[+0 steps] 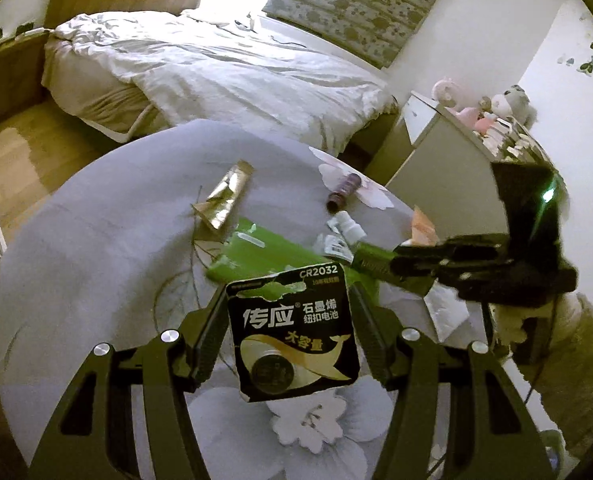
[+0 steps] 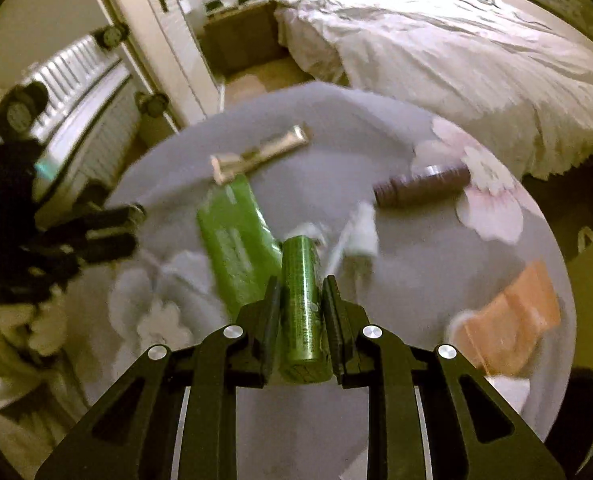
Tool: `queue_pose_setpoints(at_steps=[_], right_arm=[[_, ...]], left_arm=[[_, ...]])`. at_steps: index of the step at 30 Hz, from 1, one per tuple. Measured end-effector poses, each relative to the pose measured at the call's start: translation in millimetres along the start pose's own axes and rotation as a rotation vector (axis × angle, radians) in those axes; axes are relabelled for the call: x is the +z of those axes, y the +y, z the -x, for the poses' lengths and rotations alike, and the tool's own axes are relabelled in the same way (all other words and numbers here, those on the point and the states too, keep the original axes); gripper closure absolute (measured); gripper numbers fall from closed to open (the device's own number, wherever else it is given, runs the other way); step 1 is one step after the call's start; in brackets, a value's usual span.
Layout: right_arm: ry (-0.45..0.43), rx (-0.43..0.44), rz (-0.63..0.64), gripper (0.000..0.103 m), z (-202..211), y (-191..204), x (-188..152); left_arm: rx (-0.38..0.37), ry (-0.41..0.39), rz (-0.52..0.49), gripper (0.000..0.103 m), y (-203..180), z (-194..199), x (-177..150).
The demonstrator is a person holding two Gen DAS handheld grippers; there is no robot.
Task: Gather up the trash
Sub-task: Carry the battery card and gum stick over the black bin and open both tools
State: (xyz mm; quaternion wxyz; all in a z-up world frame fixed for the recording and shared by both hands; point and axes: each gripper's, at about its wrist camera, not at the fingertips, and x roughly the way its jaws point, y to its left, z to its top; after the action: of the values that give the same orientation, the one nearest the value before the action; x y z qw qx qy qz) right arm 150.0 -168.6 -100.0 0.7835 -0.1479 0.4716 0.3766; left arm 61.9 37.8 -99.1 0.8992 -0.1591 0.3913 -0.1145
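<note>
You have both hands loaded, and that is where the risk sits. Your left gripper point(image 1: 290, 320) pinches a black coin-cell battery card point(image 1: 294, 332) by its two side edges, jaws held partway apart by the card's width, and the card hangs face-on above the round floral table point(image 1: 76, 248). That is a thin, stiff sheet clamped edge to edge: if you squeeze harder it can bow and pop out, and if you tilt or swing the hand it can pivot between the pads and slide free.

Your right gripper point(image 2: 302, 304) is closed narrow on a green cylinder point(image 2: 302, 300) that lies lengthwise along the fingers, its far end poking out past the tips. A smooth round body gripped on two lines can roll or creep forward when the wrist points downward (the right view is blurred, so how firm the contact is I cannot tell).

The rest of the trash stays on the table: a gold sachet point(image 1: 226, 200), a green packet point(image 2: 236, 244), a brown bottle point(image 2: 422, 186), a small white bottle point(image 2: 362, 236) and an orange wrapper point(image 2: 512, 320) near the rim. In the left view the right gripper is close to the card, so the two could knock together. No bin is visible in either view.
</note>
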Motion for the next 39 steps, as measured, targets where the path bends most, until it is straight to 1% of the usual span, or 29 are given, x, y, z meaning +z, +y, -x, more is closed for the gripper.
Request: queue_pose_setpoints(at_steps=[3, 6, 9, 10, 11, 13, 16, 18, 19, 22, 25, 28, 31, 34, 39], right_arm=[[0.021, -0.052, 0.005, 0.080, -11.8, -2.5, -11.9], [0.008, -0.087, 0.033, 0.080, -17.3, -0.3, -14.2], [0.045, -0.113, 0.059, 0.080, -31.9, -0.3, -16.2], [0.032, -0.111, 0.060, 0.081, -32.7, -1.0, -16.8], [0.031, -0.091, 0.039, 0.082, -32.0, -4.2, -17.6], [0.014, -0.033, -0.004, 0.082, -25.1, -11.0, -19.1], [-0.032, 0.027, -0.053, 0.082, 0.8, -22.6, -24.8], [-0.075, 0.058, -0.110, 0.082, 28.0, -38.0, -30.8], [-0.089, 0.062, -0.133, 0.082, 38.3, -43.8, -33.0], [-0.160, 0.060, -0.248, 0.082, 82.6, -81.1, -52.1], [-0.215, 0.020, -0.363, 0.082, 117.4, -117.9, -75.9], [-0.246, -0.036, -0.478, 0.082, 140.4, -156.2, -106.2], [-0.259, -0.067, -0.591, 0.082, 149.4, -188.4, -136.6], [-0.246, -0.088, -0.715, 0.082, 145.2, -223.0, -173.0], [-0.225, -0.122, -0.829, 0.082, 130.6, -255.2, -209.6]], left_arm=[[0.000, 0.006, -0.015, 0.044, -8.2, 1.0, -2.0], [0.005, 0.015, -0.033, 0.044, -16.7, -1.6, -2.2], [0.011, 0.019, -0.054, 0.044, -26.8, -3.1, 0.0], [0.011, 0.017, -0.061, 0.044, -30.2, -2.7, 1.0], [0.011, 0.014, -0.066, 0.044, -32.5, -1.5, 1.9], [0.011, 0.010, -0.082, 0.044, -39.9, -0.6, 4.7], [-0.003, 0.008, -0.113, 0.044, -55.1, -4.8, 10.9], [-0.029, 0.009, -0.140, 0.044, -72.1, -11.4, 16.7], [-0.041, 0.008, -0.151, 0.044, -83.0, -15.5, 18.7], [-0.099, 0.011, -0.203, 0.044, -116.1, -31.3, 27.1], [-0.165, 0.026, -0.273, 0.044, -159.3, -56.7, 33.7], [-0.232, 0.056, -0.308, 0.044, -193.1, -84.5, 35.7], [-0.296, 0.103, -0.325, 0.044, -224.7, -115.9, 36.2], [-0.343, 0.164, -0.327, 0.044, -253.4, -149.8, 34.6], [-0.403, 0.264, -0.340, 0.044, -287.8, -198.9, 28.1]])
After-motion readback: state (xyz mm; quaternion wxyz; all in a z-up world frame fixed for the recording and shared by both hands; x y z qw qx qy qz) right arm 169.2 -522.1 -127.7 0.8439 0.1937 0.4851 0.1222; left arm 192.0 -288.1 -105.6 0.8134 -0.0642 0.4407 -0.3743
